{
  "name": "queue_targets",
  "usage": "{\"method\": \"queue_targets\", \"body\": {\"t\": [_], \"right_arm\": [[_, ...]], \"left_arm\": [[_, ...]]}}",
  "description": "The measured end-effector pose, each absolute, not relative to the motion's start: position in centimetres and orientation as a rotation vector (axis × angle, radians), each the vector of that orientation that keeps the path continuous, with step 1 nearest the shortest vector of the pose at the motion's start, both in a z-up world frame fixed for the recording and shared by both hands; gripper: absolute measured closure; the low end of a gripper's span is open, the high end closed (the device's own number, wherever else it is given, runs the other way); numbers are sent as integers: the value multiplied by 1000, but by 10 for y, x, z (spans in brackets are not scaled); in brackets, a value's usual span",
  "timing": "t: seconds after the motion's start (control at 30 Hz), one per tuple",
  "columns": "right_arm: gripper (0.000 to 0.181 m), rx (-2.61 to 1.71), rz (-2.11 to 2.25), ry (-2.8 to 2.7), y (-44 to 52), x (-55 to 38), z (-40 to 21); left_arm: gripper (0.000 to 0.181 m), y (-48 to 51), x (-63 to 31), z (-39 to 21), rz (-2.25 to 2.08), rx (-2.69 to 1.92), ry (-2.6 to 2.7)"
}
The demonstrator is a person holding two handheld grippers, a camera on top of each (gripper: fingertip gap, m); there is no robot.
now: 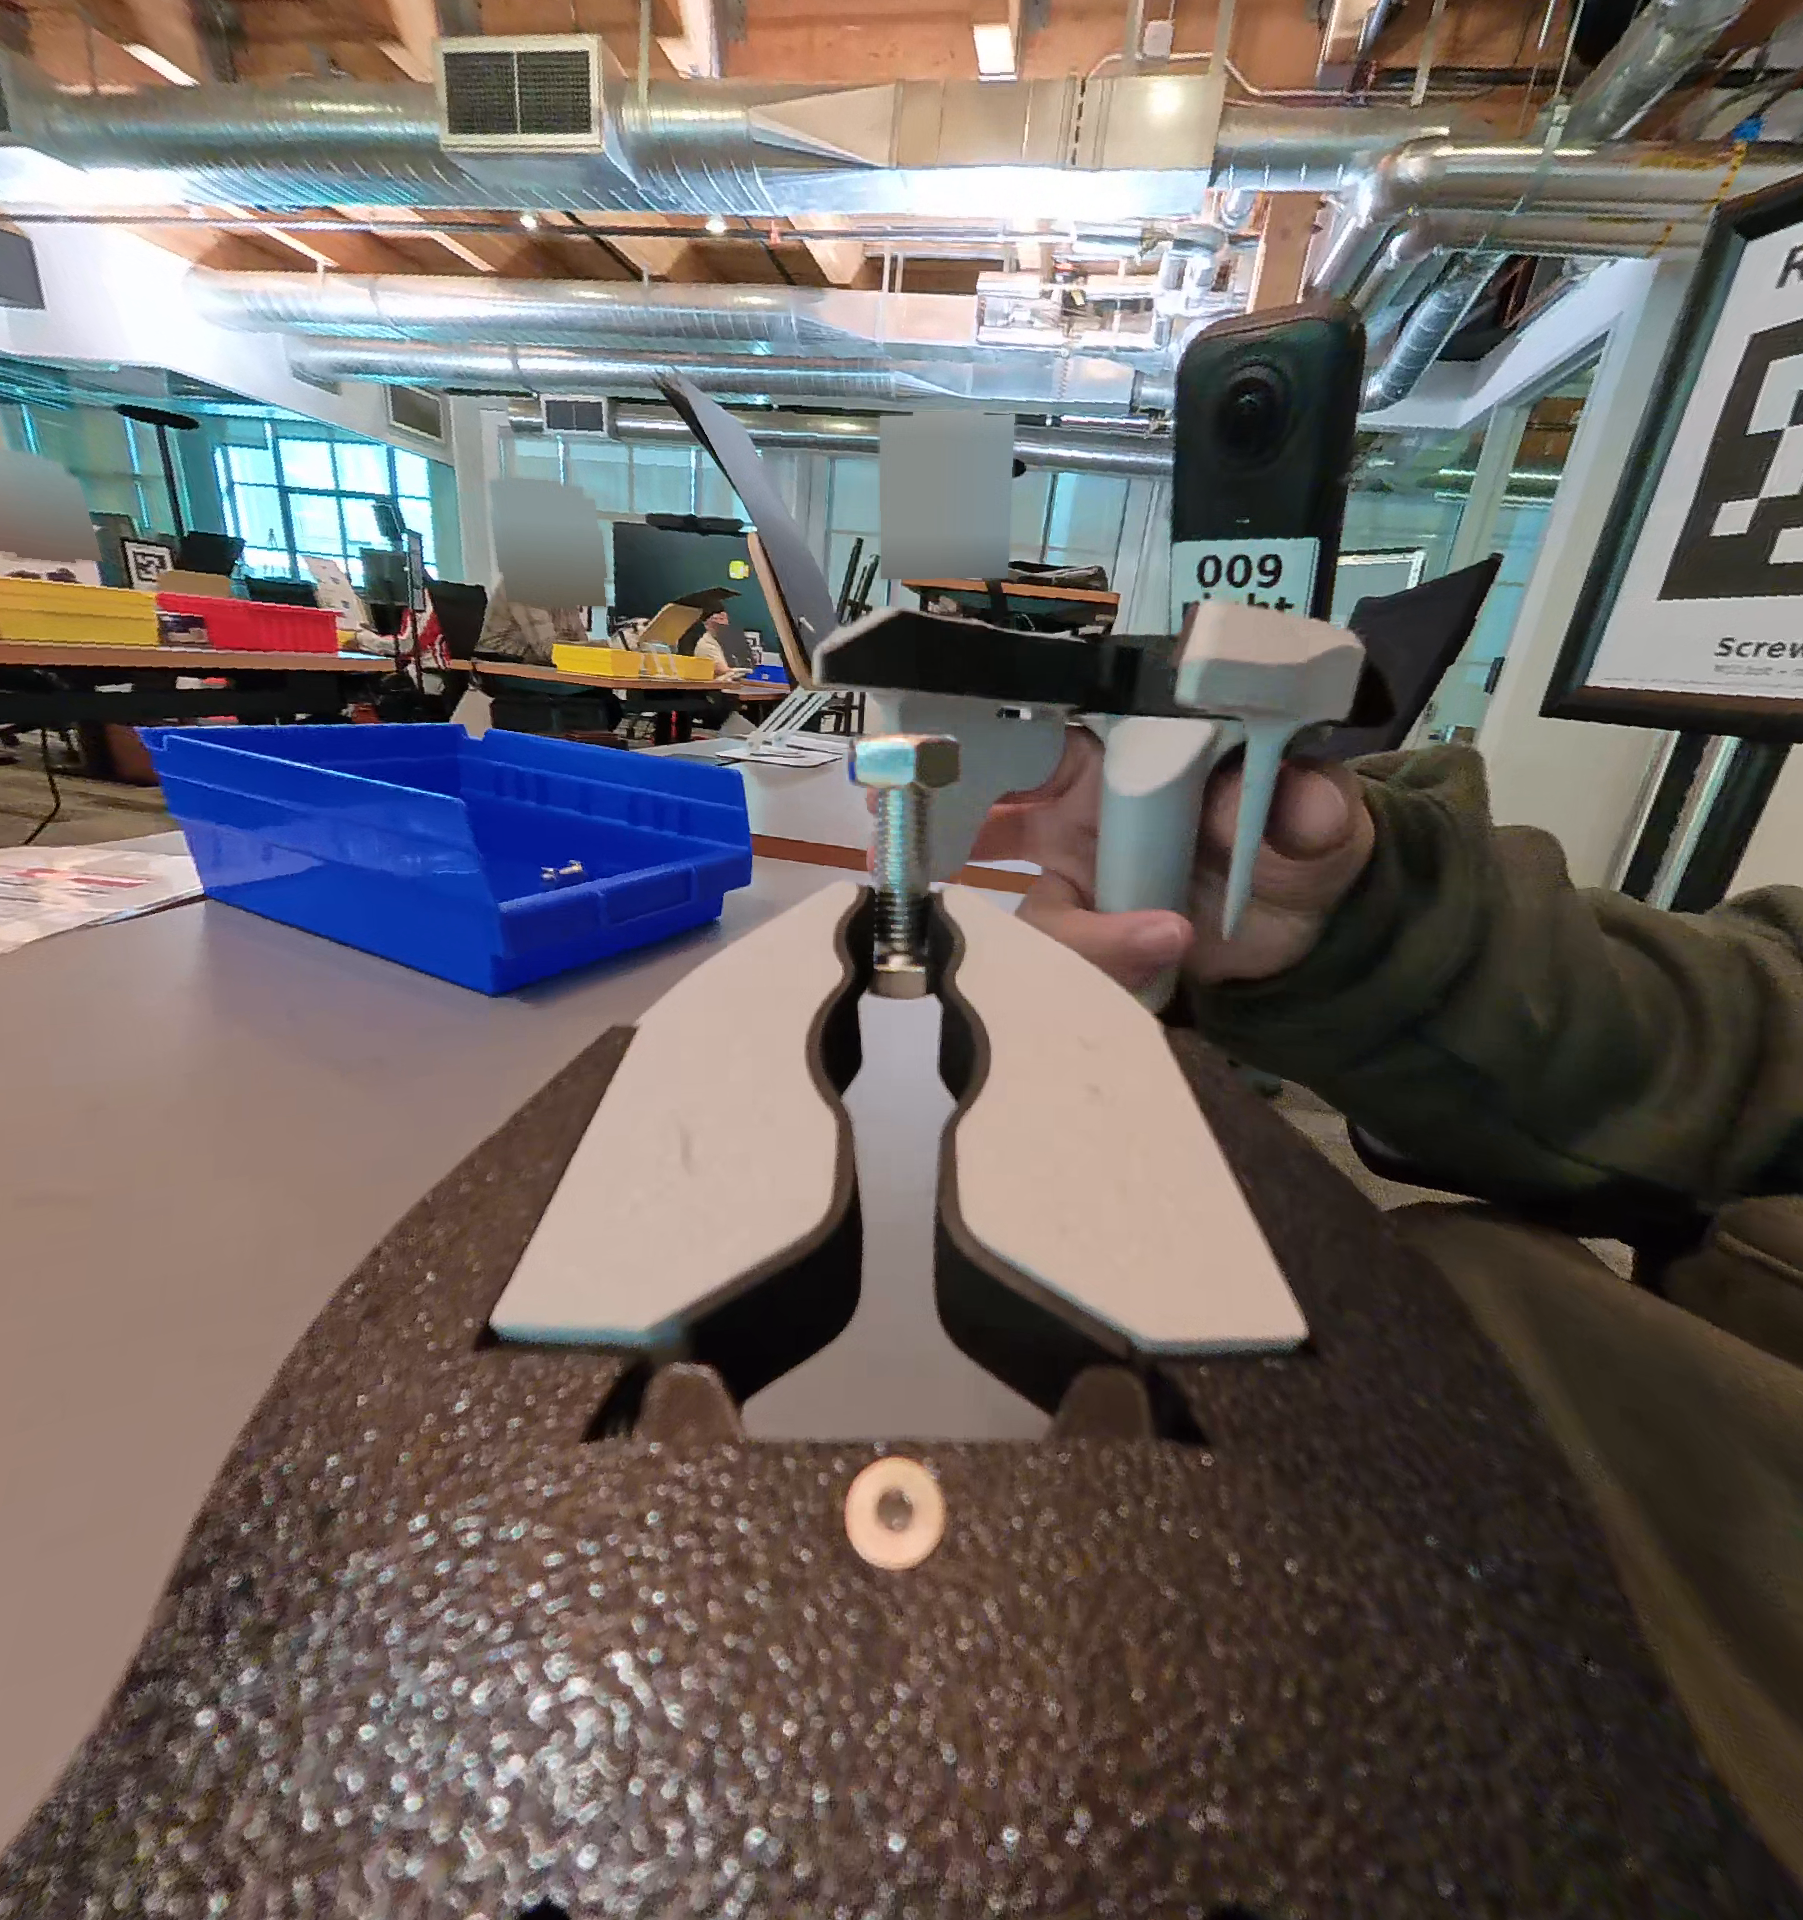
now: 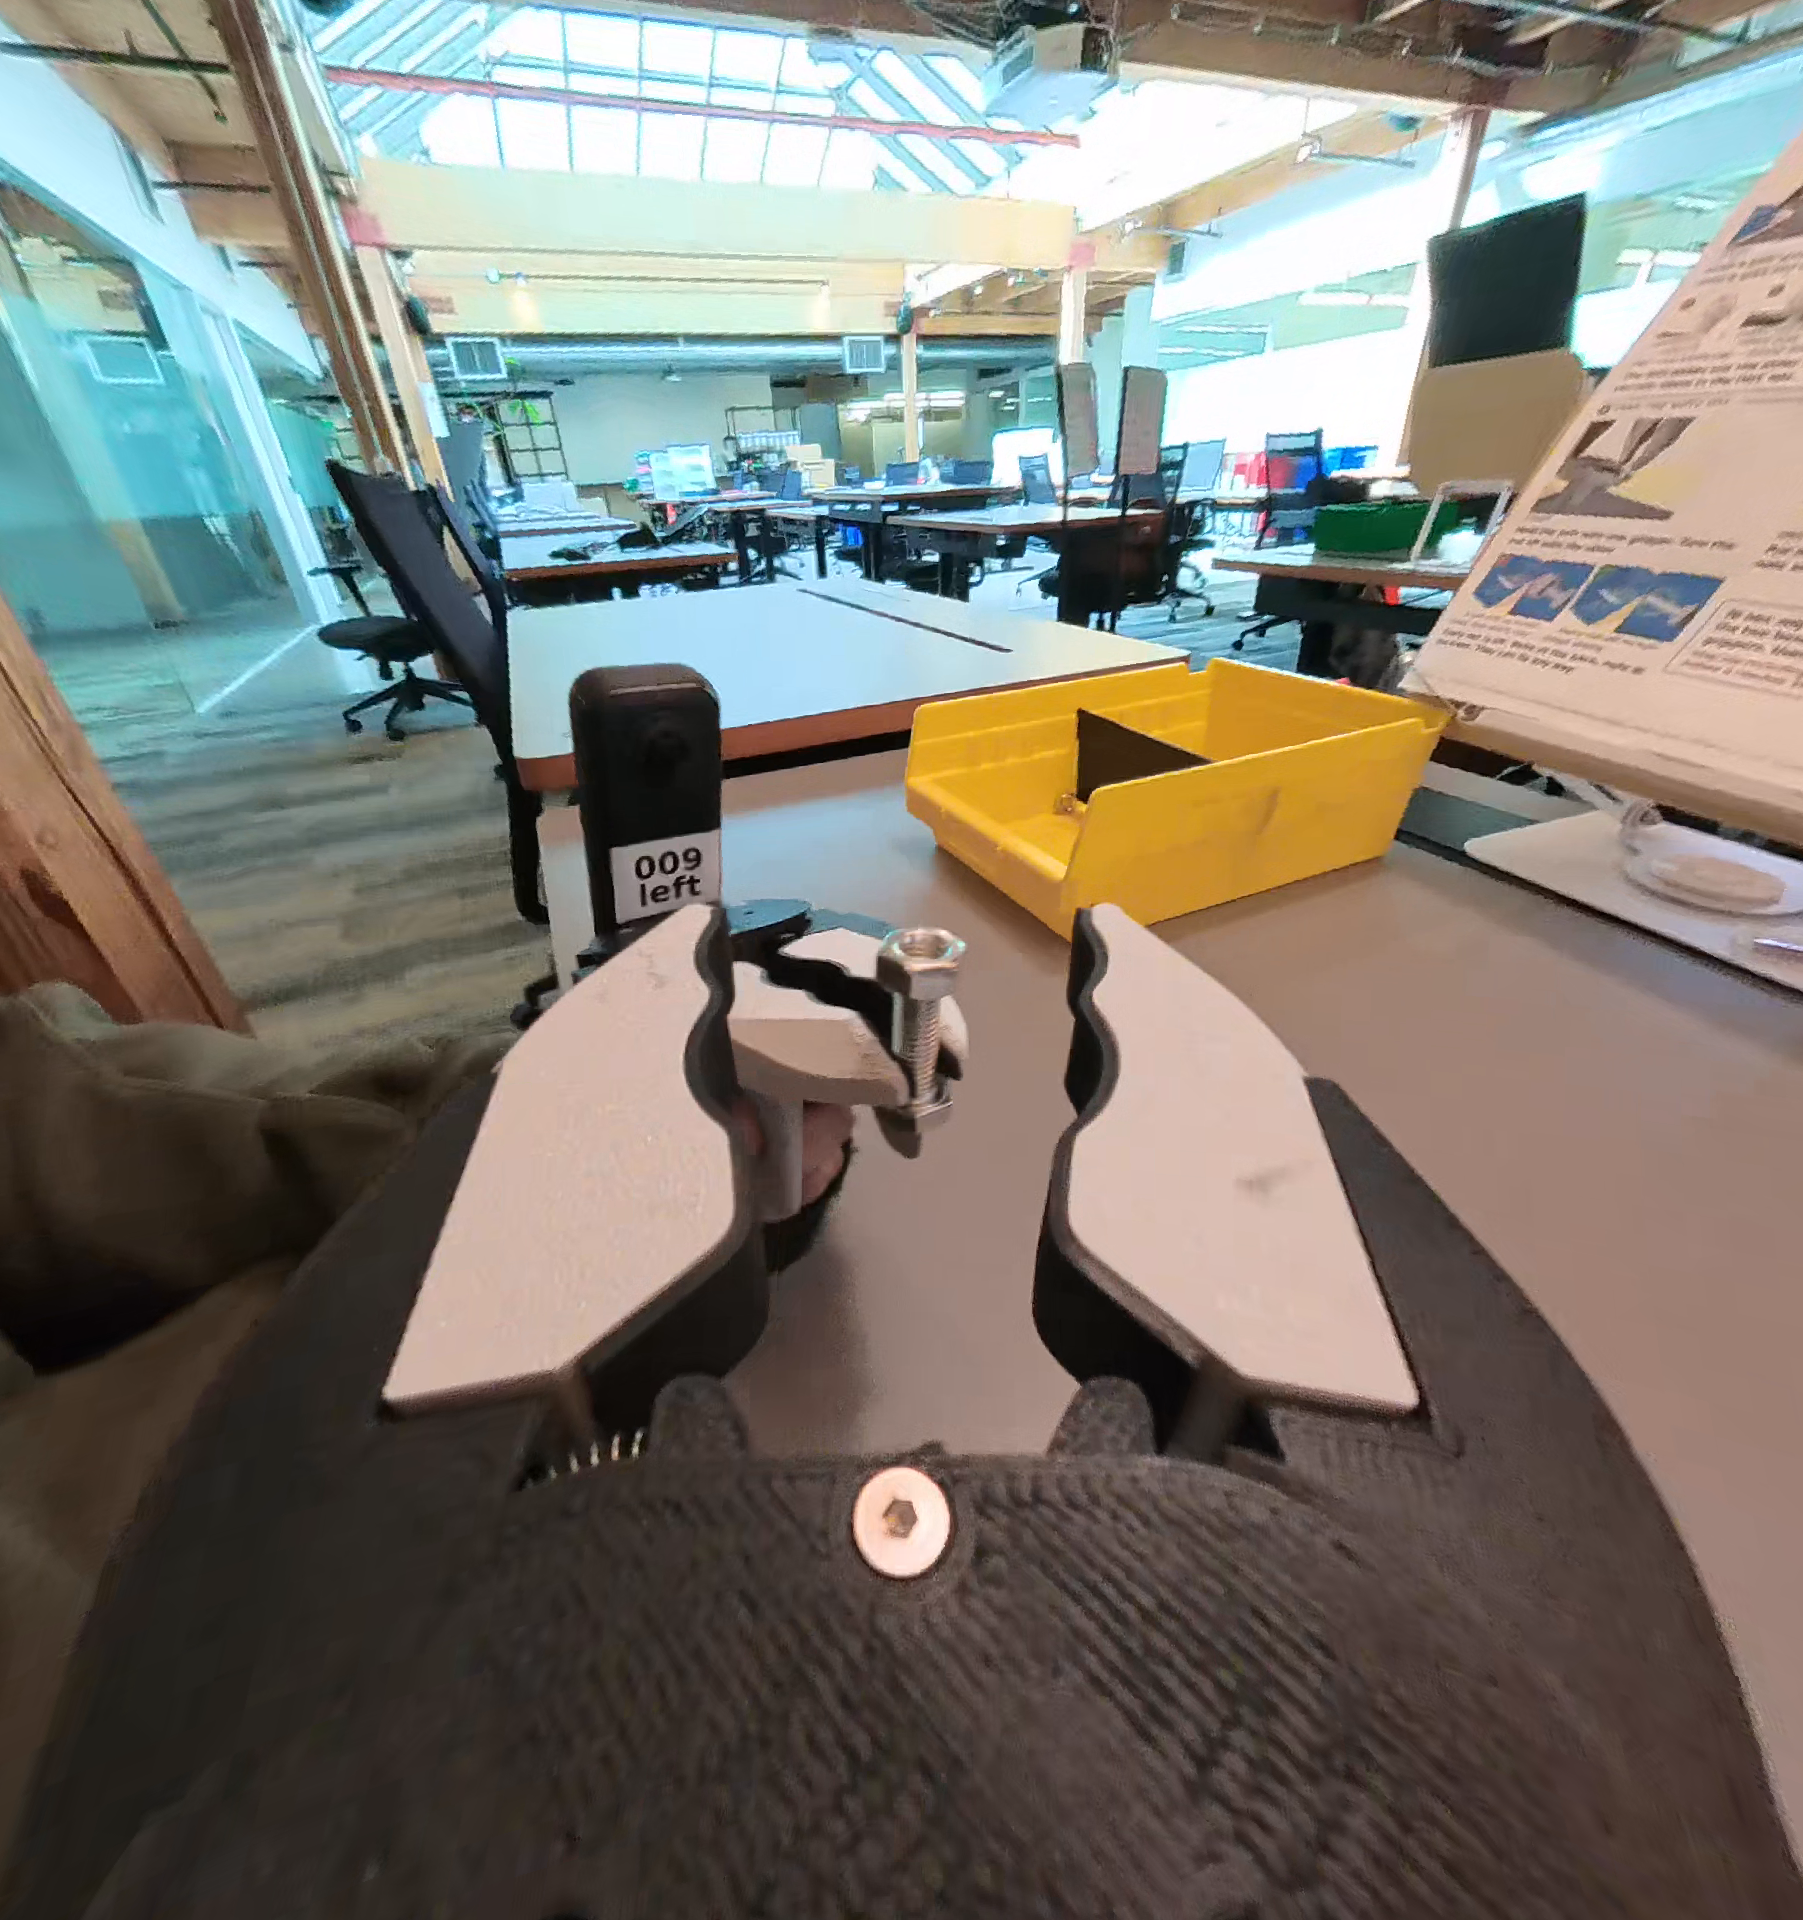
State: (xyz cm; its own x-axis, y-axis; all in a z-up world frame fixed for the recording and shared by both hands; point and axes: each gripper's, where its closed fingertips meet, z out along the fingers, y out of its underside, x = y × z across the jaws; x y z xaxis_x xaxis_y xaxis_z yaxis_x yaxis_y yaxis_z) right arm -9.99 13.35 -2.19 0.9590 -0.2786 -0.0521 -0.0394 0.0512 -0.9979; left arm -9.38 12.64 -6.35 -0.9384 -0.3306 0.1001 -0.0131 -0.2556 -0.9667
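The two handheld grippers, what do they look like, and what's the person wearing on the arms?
Both grippers, left and right, have dark textured plastic bodies, pale grey wavy-edged fingers and a silver screw. A black camera with a white label tops each. Sleeves are olive green.

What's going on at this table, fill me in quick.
A person holds a two-finger tool in each hand over a grey table. The left tool is shut on an upright bolt, hex head on top and a nut at the lower end. The right tool is open and empty, close to the bolt. A blue bin and a yellow bin sit on the table.
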Motion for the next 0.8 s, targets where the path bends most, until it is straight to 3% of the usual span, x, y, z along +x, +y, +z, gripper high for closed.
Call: {"method": "queue_targets", "body": {"t": [0.8], "right_arm": [[121, -1625, -222, 292, 154, -99, -50]], "left_arm": [[172, 126, -83, -73, -2193, -517, 1816]]}}
